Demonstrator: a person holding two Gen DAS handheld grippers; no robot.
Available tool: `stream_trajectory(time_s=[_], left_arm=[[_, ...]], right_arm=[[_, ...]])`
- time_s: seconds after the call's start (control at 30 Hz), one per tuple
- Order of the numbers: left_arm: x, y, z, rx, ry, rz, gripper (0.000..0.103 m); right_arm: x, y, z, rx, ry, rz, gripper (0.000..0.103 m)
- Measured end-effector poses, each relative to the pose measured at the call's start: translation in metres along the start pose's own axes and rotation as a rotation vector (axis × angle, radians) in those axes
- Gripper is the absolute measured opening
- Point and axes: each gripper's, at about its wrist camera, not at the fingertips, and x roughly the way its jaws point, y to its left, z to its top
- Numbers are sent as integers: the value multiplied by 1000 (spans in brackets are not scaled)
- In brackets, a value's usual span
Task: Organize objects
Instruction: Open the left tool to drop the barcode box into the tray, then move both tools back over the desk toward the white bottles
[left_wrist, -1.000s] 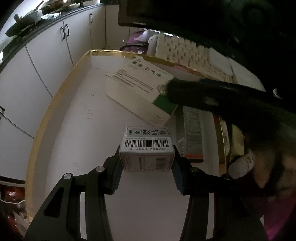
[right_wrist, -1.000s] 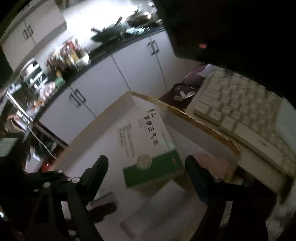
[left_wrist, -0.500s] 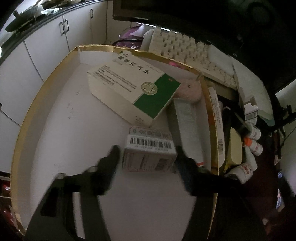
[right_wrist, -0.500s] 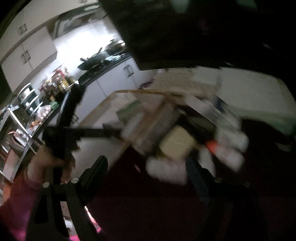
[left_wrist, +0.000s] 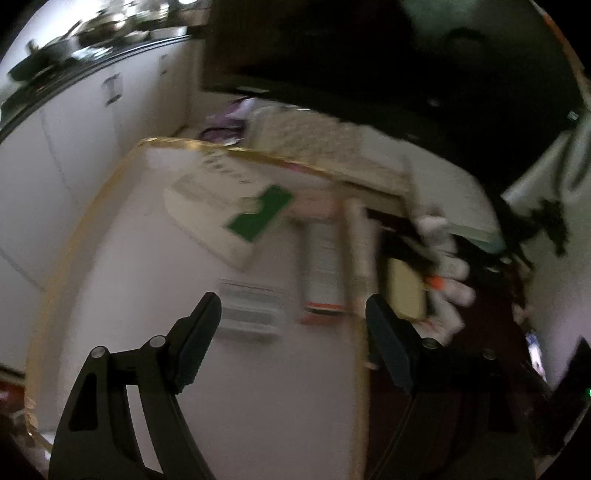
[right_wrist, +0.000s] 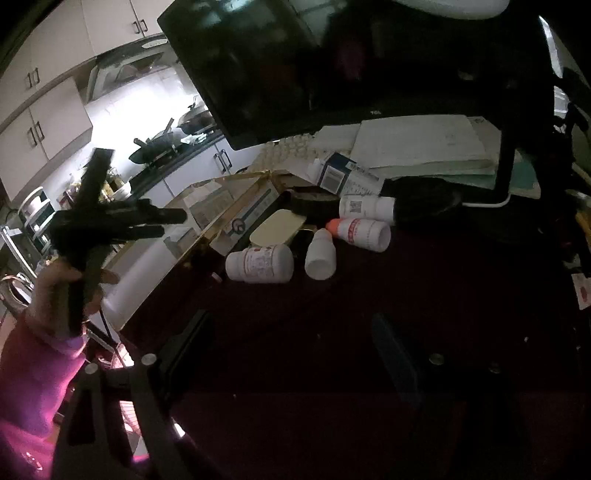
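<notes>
A small barcoded box (left_wrist: 251, 310) lies free on the white floor of the gold-rimmed tray (left_wrist: 92, 206). My left gripper (left_wrist: 293, 314) hovers just short of it, its jaws opening and nothing pressed between them. A large white-and-green box (left_wrist: 236, 206) and a long tube carton (left_wrist: 321, 269) lie further in. My right gripper (right_wrist: 291, 332) is open and empty above the dark table. Ahead of it lie a white pill bottle (right_wrist: 260, 263), a smaller white bottle (right_wrist: 320, 254) and an orange-capped bottle (right_wrist: 360, 232). The left gripper (right_wrist: 171, 224) shows there too, over the tray (right_wrist: 207, 236).
A pale flat case (right_wrist: 277, 228), another labelled bottle (right_wrist: 365, 207) and a blue-and-white box (right_wrist: 341, 177) crowd the table beside the tray. Behind them stand a dark monitor (right_wrist: 295, 74), a keyboard (right_wrist: 288, 151) and stacked papers (right_wrist: 417, 144). A hand (right_wrist: 66, 284) in a pink sleeve holds the left gripper.
My left gripper let go of the small barcoded box and drew back and up. My right gripper swung from over the tray to the dark table with the bottles.
</notes>
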Motion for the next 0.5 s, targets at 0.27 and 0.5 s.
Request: stream_trajectory(time_s=[0.27, 0.5], left_arm=[[-5, -84, -19, 282, 3, -43, 81], [13, -130, -35, 486, 15, -60, 81]], right_arm=[[0, -12, -11, 48, -3, -24, 87], [-10, -28, -13, 102, -21, -35, 87]])
